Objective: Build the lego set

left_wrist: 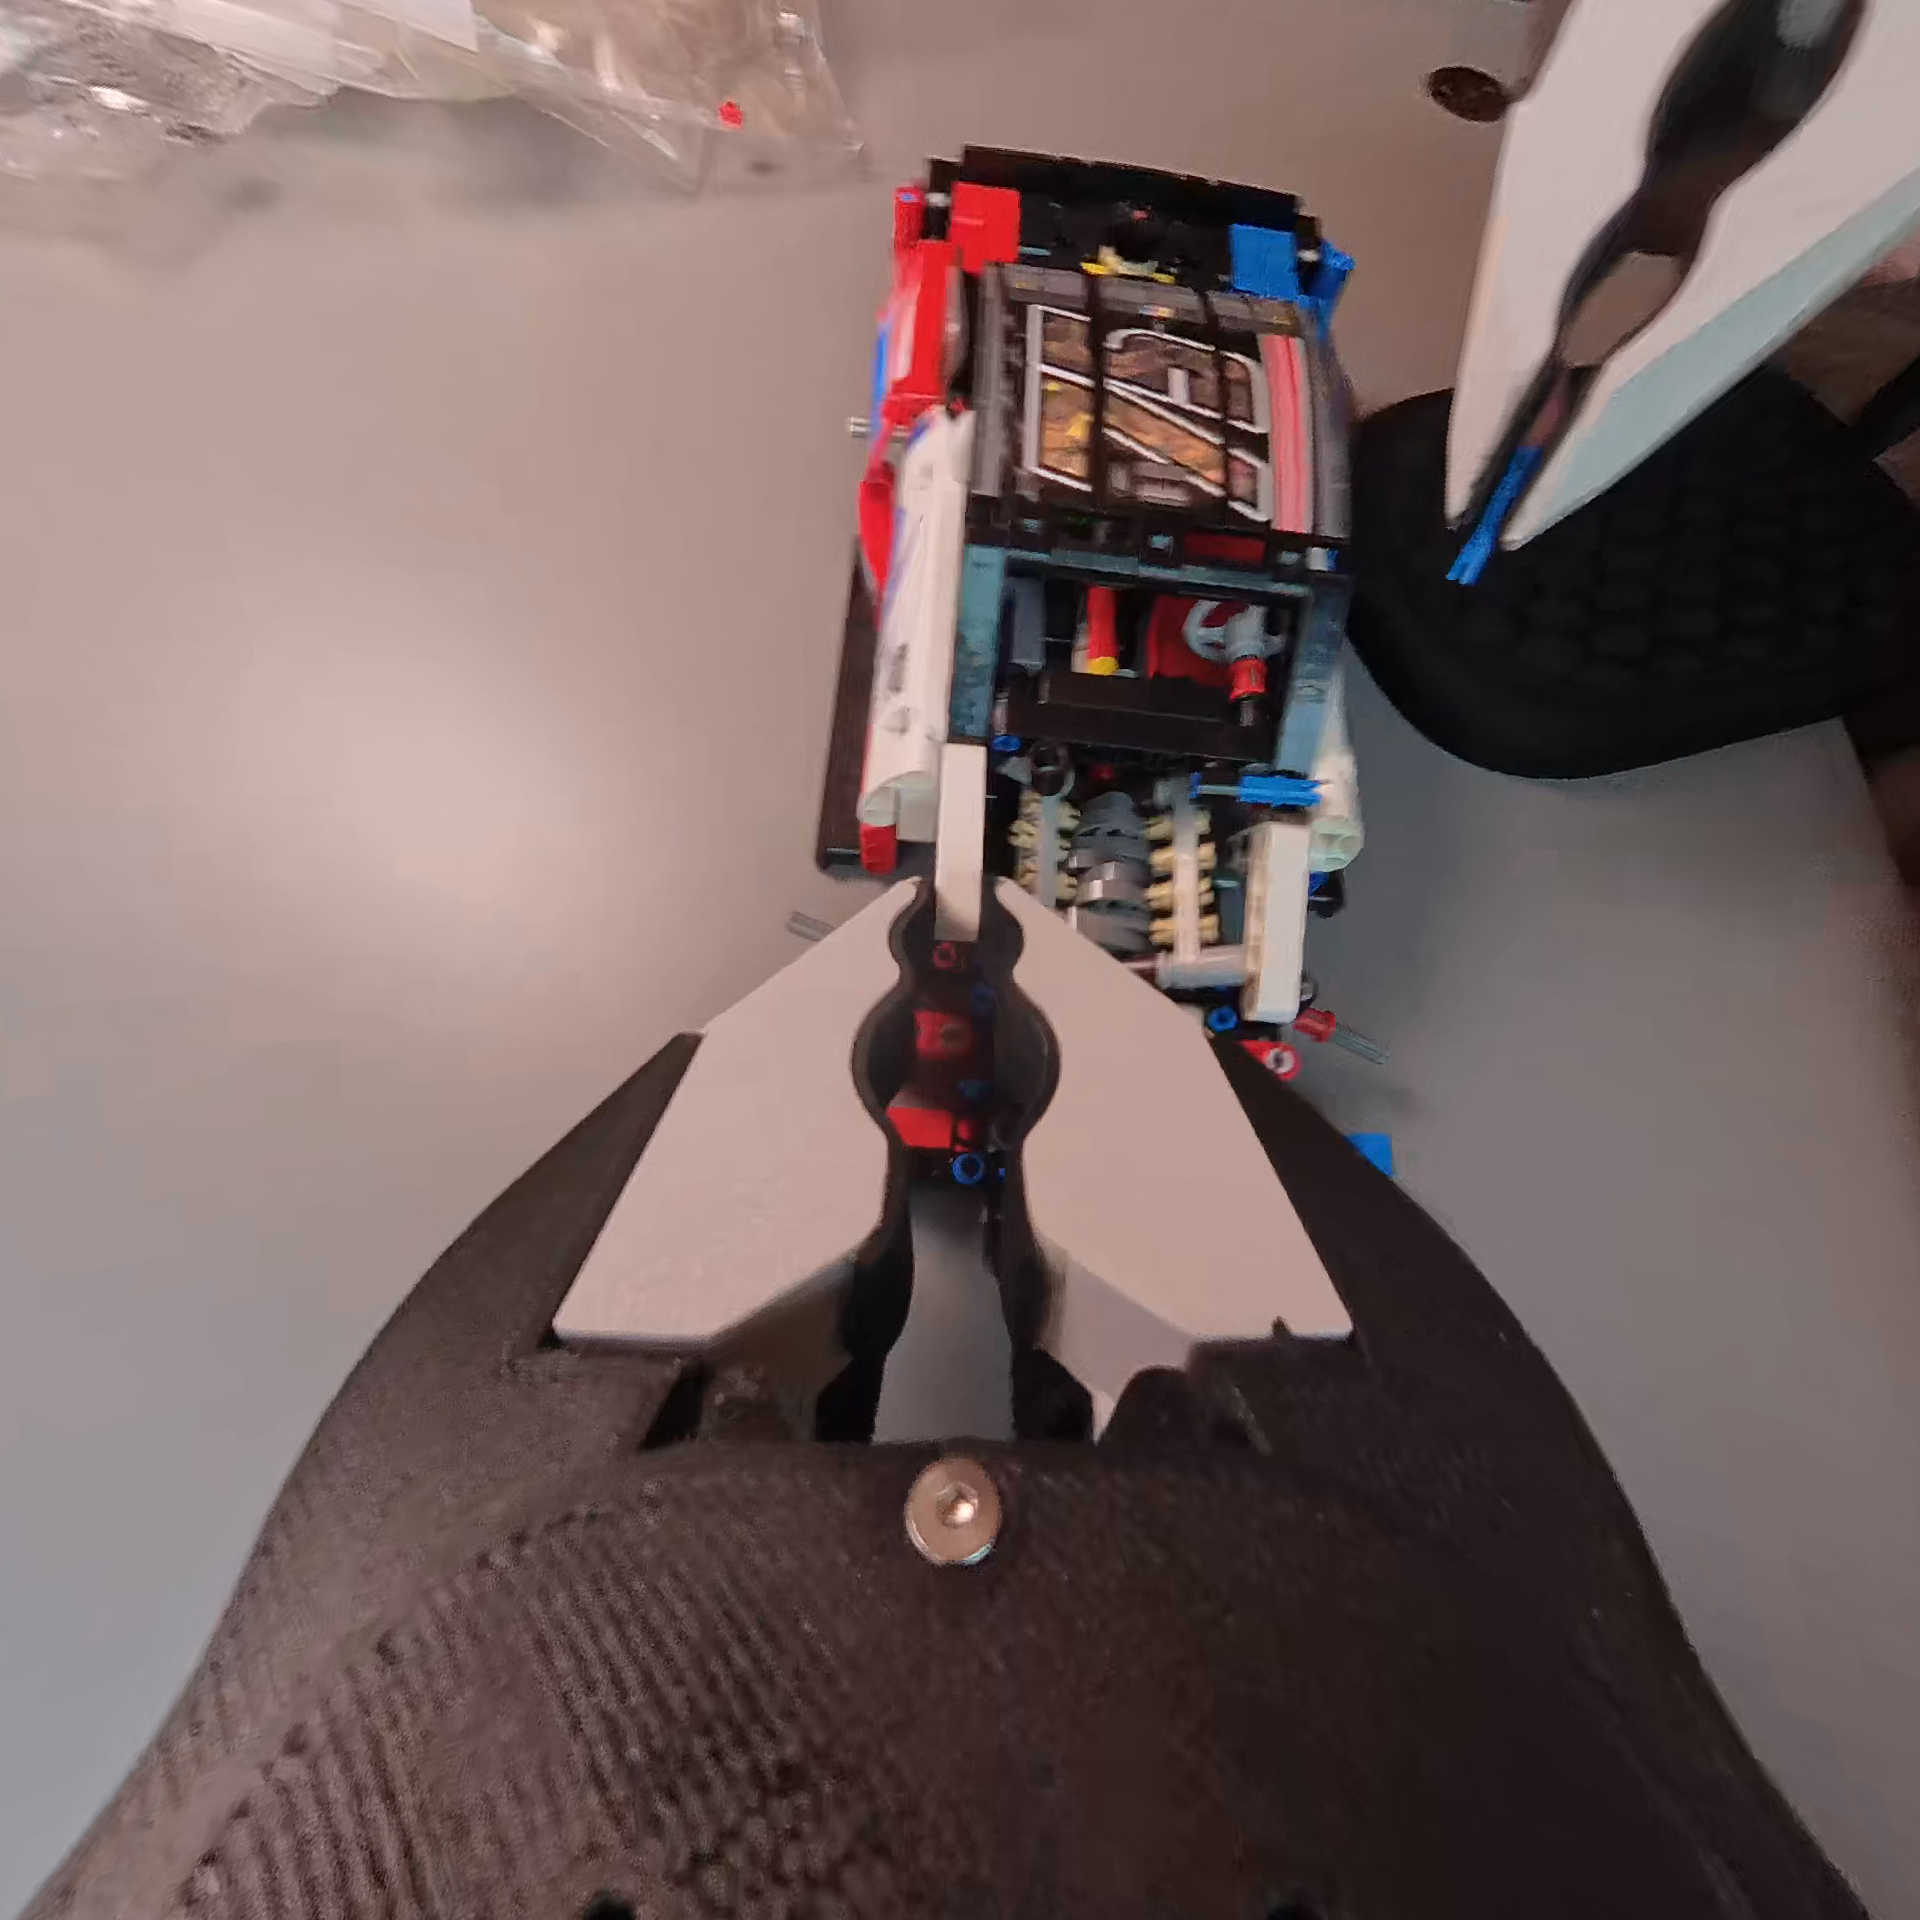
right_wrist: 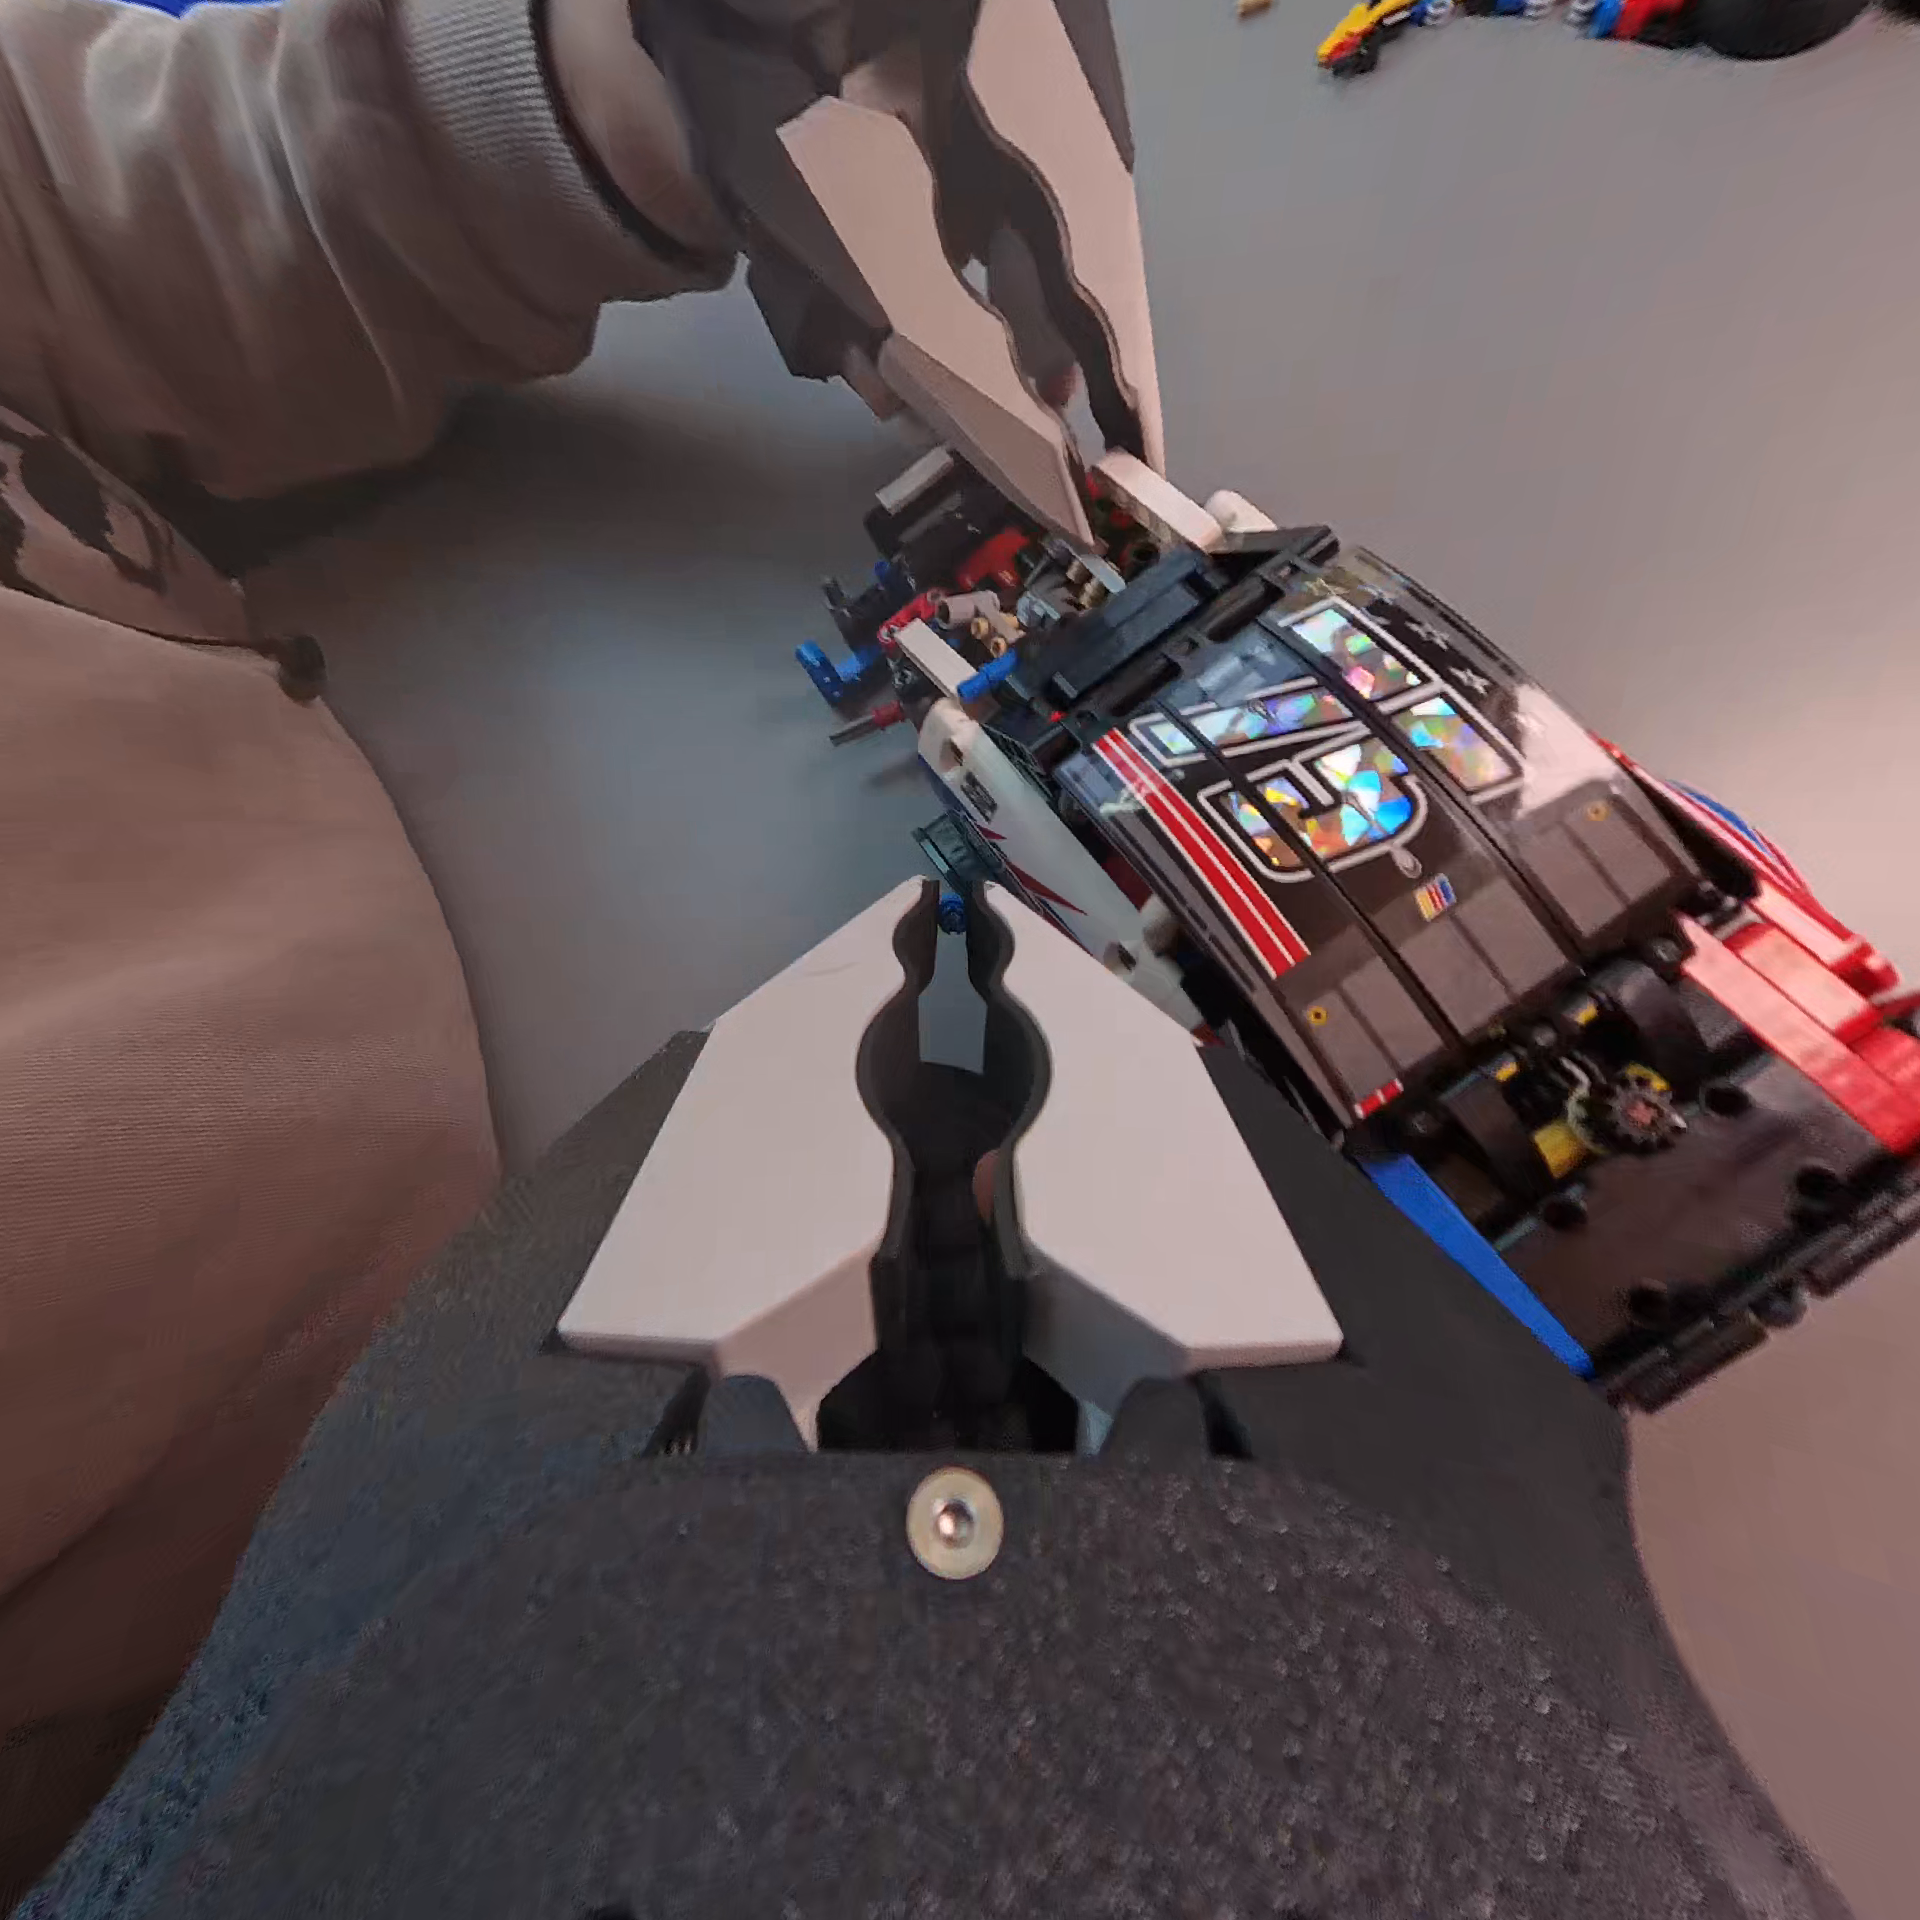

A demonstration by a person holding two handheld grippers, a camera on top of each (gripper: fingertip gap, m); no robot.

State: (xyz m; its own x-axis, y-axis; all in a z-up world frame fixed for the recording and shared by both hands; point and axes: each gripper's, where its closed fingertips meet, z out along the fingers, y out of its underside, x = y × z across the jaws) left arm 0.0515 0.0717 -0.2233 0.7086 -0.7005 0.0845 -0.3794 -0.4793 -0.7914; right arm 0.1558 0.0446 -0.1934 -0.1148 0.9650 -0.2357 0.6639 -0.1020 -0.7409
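Left gripper: sitting at the frame's centre, its fingers are pinching a white beam at the near open end of the car; the gap is narrow, closed on that beam.
Right gripper: narrowed almost to touching, it is gripping a small blue peg at its tips, just beside the car's white side panel.
Car: lying on the grey table, it is running from centre to lower right of the right wrist view; its long axis is pointing away from the left gripper, up the frame in the left wrist view.
Key relation: the unfinished gear end is lying straight ahead of the left gripper, so that one is nearer the work; the peg is arriving from the side.
Count: one car, two grippers, one held peg, one held beam.
Far: loose bricks are sitting at the top right; clear bags are lying at the upper left.
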